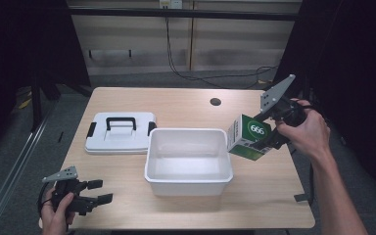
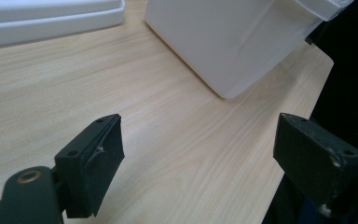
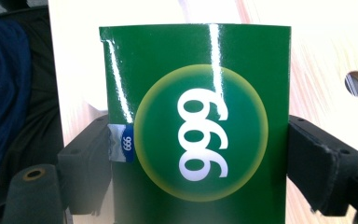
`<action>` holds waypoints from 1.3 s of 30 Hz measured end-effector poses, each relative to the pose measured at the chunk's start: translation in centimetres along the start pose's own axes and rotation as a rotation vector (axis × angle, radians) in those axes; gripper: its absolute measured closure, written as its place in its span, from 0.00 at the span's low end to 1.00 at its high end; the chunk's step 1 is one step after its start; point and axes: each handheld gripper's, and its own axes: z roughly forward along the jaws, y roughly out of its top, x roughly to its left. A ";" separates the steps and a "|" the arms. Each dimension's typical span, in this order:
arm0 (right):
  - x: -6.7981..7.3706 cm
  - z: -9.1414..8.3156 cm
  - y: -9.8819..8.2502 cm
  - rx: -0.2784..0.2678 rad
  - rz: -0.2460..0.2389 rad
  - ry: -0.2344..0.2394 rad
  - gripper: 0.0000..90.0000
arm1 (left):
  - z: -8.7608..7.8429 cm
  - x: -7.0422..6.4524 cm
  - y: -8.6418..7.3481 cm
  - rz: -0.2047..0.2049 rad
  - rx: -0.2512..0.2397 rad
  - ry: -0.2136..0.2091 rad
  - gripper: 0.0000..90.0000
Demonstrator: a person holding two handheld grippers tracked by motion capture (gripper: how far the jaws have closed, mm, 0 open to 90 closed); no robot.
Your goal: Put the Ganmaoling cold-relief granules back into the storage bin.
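Observation:
A green box marked 666 [image 1: 248,136] hangs tilted in the air just right of the white bin [image 1: 188,182], held by my right gripper [image 1: 267,139], which is shut on its sides. In the right gripper view the box [image 3: 198,135] stands between both black pads [image 3: 319,163], pressed from left and right. My left gripper [image 1: 100,192] rests low at the table's front left corner, open, with bare wood between its fingers [image 2: 91,165]. The white bin [image 2: 223,42] lies ahead of it.
A white lid with a black handle [image 1: 120,132] lies flat left of the bin. A round cable hole [image 1: 215,102] sits in the tabletop at the back right. The table's front edge runs just under my left hand.

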 end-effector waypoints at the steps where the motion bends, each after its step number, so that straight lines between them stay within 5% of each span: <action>1: 0.0 0.0 0.0 0.000 0.000 0.000 0.18 | 0.0 0.0 0.0 0.000 0.000 0.000 0.18; 27: 0.1 2.9 6.3 0.015 -0.087 0.055 0.18 | 0.0 0.0 0.0 0.000 0.000 0.000 0.18; 39: 0.2 5.9 7.7 0.125 -0.118 0.066 0.18 | 0.0 0.0 0.0 0.002 0.001 0.000 0.18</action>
